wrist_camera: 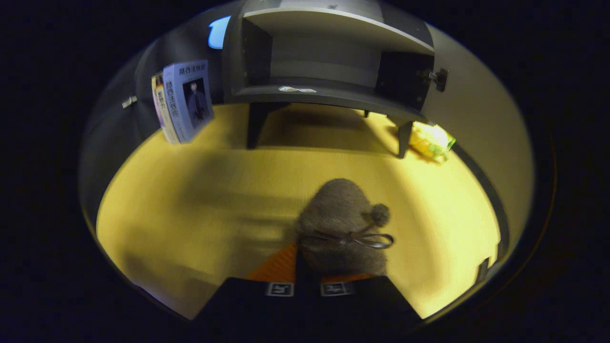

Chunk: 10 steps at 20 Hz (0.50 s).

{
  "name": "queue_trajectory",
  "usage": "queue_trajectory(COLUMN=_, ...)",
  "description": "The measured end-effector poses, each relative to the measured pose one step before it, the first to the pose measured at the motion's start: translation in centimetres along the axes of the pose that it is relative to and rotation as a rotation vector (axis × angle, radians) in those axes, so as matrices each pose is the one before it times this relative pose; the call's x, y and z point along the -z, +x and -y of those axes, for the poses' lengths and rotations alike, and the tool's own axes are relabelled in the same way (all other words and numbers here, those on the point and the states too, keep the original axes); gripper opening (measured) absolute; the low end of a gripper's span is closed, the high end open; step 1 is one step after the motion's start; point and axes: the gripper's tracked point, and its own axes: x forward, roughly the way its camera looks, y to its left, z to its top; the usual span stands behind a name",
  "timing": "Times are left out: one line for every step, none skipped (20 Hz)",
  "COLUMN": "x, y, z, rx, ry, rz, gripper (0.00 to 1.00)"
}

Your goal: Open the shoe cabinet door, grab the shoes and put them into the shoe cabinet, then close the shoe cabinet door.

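The broad yellow wood-grain desk (200, 205) spreads out ahead of me, its surface blurred. At its far end stands the dark grey shoe cabinet (329, 90) on short legs, its front open so I see an upper shelf and a lower shelf inside; a small pale scrap (296, 89) lies on the lower shelf. The cabinet's pale door (476, 119) hangs swung out at the right, with a small dark fitting (438, 78) on it near the cabinet's edge. Left of the cabinet, a few upright books with bluish covers (183, 102) lean against the dark wall. By the cabinet's right front leg sits a crumpled yellow-green packet (431, 141).

Close in, my fingers (309, 274) grasp the fuzzy grey-brown slipper with a pompom and a thin bow (343, 224). Its long axis runs straight ahead along my fingers, the rounded end pointing toward the cabinet, well short of it.
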Motion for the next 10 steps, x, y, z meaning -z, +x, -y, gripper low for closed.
queue_trajectory(x=0.378, y=0.764, z=-0.274, rx=0.00038, ry=0.00446, rz=0.00238, gripper=0.05)
queue_trajectory(x=-0.059, y=-0.271, z=-0.049, rx=0.00195, ry=0.00406, rz=-0.00511, gripper=0.05)
queue_trajectory(x=-0.008, y=-0.159, z=0.018, rx=0.00235, ry=0.00001, rz=-0.00267, gripper=0.05)
queue_trajectory(x=0.019, y=0.016, z=-0.006, rx=0.00218, ry=-0.00412, rz=-0.00505, gripper=0.05)
queue_trajectory(x=0.021, y=-0.212, z=0.077, rx=0.00254, ry=-0.00519, rz=-0.00646, gripper=0.05)
queue_trajectory(x=-0.209, y=-0.306, z=0.051, rx=-0.0019, ry=0.00006, rz=-0.00008, gripper=0.05)
queue_trajectory(x=-0.434, y=-0.402, z=-0.166, rx=-0.0076, ry=0.00625, rz=0.00688, gripper=0.05)
queue_trajectory(x=-0.562, y=-0.532, z=-0.064, rx=-0.00337, ry=0.00449, rz=0.00957, gripper=0.05)
queue_trajectory(x=-0.632, y=-0.428, z=0.065, rx=0.00107, ry=-0.00506, rz=0.00457, gripper=0.05)
queue_trajectory(x=-0.886, y=-0.77, z=0.039, rx=0.00112, ry=-0.00524, rz=0.00956, gripper=0.05)
